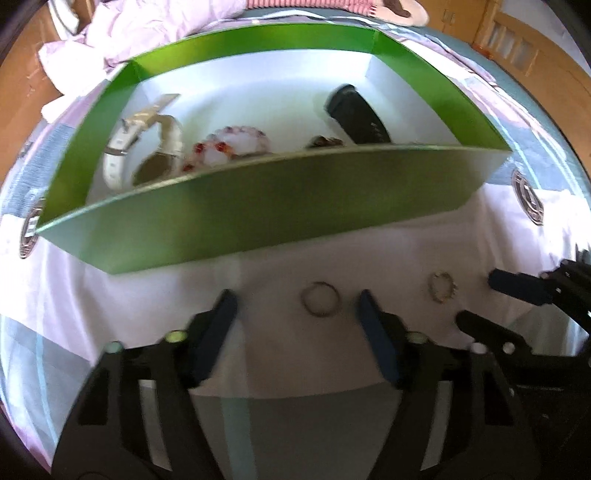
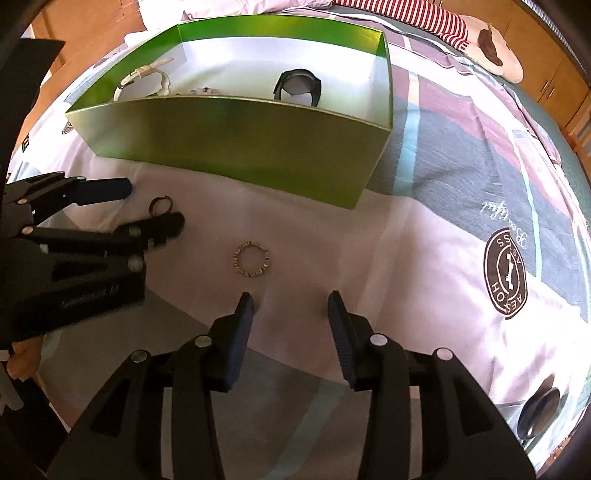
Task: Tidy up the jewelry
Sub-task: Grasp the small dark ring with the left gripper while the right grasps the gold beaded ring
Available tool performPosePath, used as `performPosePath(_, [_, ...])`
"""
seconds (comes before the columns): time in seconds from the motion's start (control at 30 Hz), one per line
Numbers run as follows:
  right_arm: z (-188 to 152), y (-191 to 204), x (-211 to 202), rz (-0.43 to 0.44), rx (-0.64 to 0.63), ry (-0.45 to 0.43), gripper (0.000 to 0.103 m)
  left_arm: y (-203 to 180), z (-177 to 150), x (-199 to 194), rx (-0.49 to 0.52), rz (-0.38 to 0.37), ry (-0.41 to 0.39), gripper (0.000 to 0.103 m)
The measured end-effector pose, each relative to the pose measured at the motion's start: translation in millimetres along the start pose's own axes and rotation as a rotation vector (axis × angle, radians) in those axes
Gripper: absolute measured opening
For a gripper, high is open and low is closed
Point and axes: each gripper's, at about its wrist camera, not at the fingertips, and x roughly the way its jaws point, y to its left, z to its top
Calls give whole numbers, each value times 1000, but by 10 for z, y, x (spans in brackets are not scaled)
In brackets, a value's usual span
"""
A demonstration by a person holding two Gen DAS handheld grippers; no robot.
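Observation:
A green box (image 1: 258,206) (image 2: 236,147) stands on the bed. It holds a white watch (image 1: 144,147) (image 2: 144,79), a beaded bracelet (image 1: 229,146), a black watch (image 1: 360,114) (image 2: 299,86) and a small dark piece (image 1: 325,142). A plain ring (image 1: 320,299) (image 2: 159,205) lies on the sheet between the fingers of my open left gripper (image 1: 297,306) (image 2: 157,206). A studded ring (image 1: 442,287) (image 2: 251,258) lies just ahead of my open, empty right gripper (image 2: 291,306) (image 1: 476,299).
The patterned bedsheet (image 2: 461,206) covers the bed. A rumpled pink blanket (image 1: 129,29) and a striped soft toy (image 2: 458,29) lie beyond the box. Wooden furniture (image 2: 554,74) stands around the bed. A dark round object (image 2: 539,410) sits at the lower right.

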Motion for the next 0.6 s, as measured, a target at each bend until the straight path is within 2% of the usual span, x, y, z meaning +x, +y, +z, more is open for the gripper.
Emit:
performPosePath(0.07, [-3, 29, -16, 23, 5, -13, 42, 130, 15, -7, -33, 28, 0, 37])
performPosePath(0.13, [46, 131, 4, 23, -9, -42, 42, 209, 17, -35, -65, 9, 24, 36])
performPosePath(0.2, [65, 207, 14, 28, -30, -69, 42, 264, 36, -94, -92, -29, 41, 38])
performPosePath(0.27, [105, 245, 63, 28, -47, -77, 42, 326, 51, -116, -100, -43, 34, 50])
performPosePath(0.37, [96, 315, 137, 25, -59, -74, 42, 374, 54, -133, -81, -15, 1, 56])
performPosePath(0.4, [105, 330, 139, 24, -63, -89, 40, 370, 56, -131, -76, -10, 0, 57])
performPosePath(0.43, [102, 342, 136, 32, -68, -92, 32, 365, 59, -120, -72, -7, 1, 57])
performPosePath(0.5, [106, 360, 129, 37, -74, -91, 23, 286, 51, -46, -61, 0, 8, 57])
performPosePath(0.6, [112, 372, 124, 45, -81, -82, 22, 240, 78, 12, -37, 25, 10, 57])
